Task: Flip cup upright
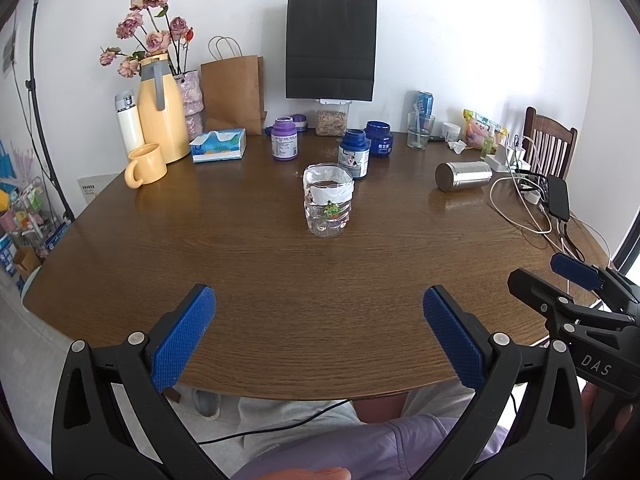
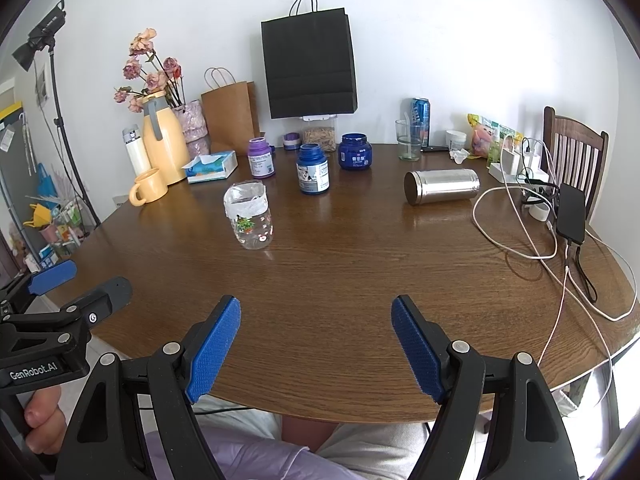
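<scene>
A steel cup [image 1: 463, 176] lies on its side on the right part of the brown table [image 1: 280, 280]; it also shows in the right wrist view [image 2: 442, 186], its dark end to the left. A clear glass jar [image 1: 328, 206] with white tape and small decals stands upright mid-table, and also shows in the right wrist view [image 2: 250, 216]. My left gripper [image 1: 320, 340] is open and empty over the table's near edge. My right gripper [image 2: 316, 350] is open and empty there too, well short of the cup.
Along the back stand a yellow mug [image 1: 145, 165], yellow jug [image 1: 162, 112], tissue box [image 1: 218, 145], purple jar [image 1: 284, 138], blue jars [image 1: 354, 158], drinking glass [image 1: 420, 130] and paper bags [image 1: 331, 46]. Cables and a black power bank [image 2: 571, 214] lie right. A wooden chair [image 2: 576, 152] stands beyond.
</scene>
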`<state>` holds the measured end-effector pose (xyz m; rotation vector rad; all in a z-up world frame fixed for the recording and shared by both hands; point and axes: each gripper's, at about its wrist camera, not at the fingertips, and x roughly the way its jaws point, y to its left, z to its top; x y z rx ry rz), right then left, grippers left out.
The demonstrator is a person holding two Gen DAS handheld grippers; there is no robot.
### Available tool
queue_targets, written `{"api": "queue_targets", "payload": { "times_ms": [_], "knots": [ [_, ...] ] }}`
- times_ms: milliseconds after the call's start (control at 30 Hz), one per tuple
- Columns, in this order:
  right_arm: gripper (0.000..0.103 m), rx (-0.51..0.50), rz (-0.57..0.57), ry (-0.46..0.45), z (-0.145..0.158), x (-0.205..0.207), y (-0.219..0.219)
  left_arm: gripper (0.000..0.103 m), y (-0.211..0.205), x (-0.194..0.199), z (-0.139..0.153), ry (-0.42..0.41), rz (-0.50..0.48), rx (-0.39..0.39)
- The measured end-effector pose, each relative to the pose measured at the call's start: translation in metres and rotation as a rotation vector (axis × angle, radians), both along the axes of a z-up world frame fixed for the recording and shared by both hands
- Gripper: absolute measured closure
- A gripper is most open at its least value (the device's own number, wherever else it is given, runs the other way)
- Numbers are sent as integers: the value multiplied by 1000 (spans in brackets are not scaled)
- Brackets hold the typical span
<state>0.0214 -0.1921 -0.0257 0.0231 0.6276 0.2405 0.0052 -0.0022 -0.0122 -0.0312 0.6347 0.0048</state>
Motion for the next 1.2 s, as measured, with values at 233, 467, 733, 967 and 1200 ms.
{"api": "queue_targets", "payload": {
  "times_ms": [233,467,733,967,1200],
  "knots": [
    [22,-13,6,-6,0,7,1,0,0,6,0,16,-4,13],
    [22,11,16,2,5,36,-13,0,3,33,3,47,24,33],
    [22,79,30,89,16,107,-43,0,-14,93,28,59,-9,80],
    [22,126,9,224,24,206,-84,0,-67,205,59,139,-132,157],
    [22,167,-129,345,12,307,-132,0,-132,327,59,224,-165,278]
  ]
}}
